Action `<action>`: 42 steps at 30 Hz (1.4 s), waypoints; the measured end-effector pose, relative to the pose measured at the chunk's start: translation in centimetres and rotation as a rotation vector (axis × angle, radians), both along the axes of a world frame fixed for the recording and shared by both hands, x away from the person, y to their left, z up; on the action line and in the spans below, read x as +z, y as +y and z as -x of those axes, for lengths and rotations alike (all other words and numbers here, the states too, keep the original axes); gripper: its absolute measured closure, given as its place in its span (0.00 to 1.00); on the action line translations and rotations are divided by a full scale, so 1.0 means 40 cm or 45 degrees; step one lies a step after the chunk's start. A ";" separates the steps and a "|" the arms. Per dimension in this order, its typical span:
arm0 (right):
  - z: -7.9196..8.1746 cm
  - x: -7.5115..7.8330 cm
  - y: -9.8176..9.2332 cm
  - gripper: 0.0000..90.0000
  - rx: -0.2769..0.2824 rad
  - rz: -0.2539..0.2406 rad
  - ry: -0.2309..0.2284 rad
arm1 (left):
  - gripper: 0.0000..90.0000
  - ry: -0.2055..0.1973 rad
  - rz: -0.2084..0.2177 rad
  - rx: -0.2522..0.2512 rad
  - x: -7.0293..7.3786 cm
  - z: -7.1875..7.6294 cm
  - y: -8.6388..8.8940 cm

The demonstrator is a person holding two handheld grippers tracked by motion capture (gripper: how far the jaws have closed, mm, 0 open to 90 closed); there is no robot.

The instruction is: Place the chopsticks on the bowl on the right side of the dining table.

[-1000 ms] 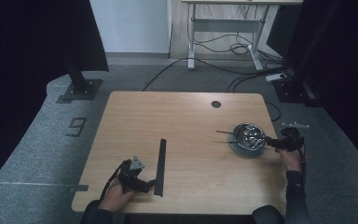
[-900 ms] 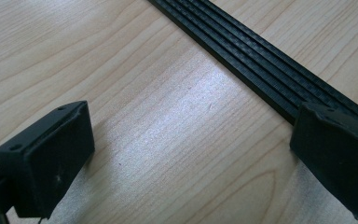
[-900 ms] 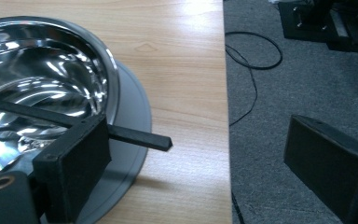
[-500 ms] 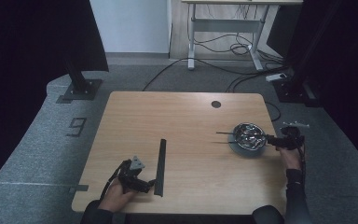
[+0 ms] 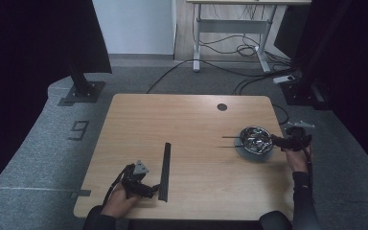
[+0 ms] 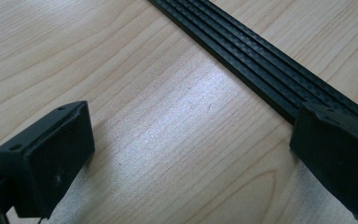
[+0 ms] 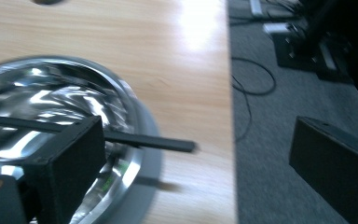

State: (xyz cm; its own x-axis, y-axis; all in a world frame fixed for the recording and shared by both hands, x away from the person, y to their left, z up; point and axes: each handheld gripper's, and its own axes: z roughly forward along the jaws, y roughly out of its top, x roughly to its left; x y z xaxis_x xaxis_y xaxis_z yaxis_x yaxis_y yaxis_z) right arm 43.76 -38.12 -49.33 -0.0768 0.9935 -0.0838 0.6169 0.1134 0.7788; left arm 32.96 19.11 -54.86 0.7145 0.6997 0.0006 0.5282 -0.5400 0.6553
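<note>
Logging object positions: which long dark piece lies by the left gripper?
The wide flat strip, lying on bare wood beside the left gripper; the thin sticks rest across the bowl near the right gripper.

A: What is around the table?
B: Grey carpet, with black cables on it. Behind stands a desk on metal legs, before a white wall.
A: And the sides?
B: Dark curtains, left and right.

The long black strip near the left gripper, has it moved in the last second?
No. The black strip lies at the same angle and the same place against the table's near edge; the open left gripper sits by its near end.
</note>
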 end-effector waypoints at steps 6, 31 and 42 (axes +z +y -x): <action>-0.019 0.008 0.054 0.01 0.060 -0.008 0.027 | 0.00 0.000 0.000 0.000 0.000 0.000 0.000; -0.102 -0.038 0.176 0.01 0.095 0.034 0.091 | 0.00 0.000 0.004 0.004 0.000 0.000 0.000; -0.079 -0.012 0.081 0.01 0.011 0.016 0.076 | 0.00 0.000 0.003 0.003 0.000 0.000 0.000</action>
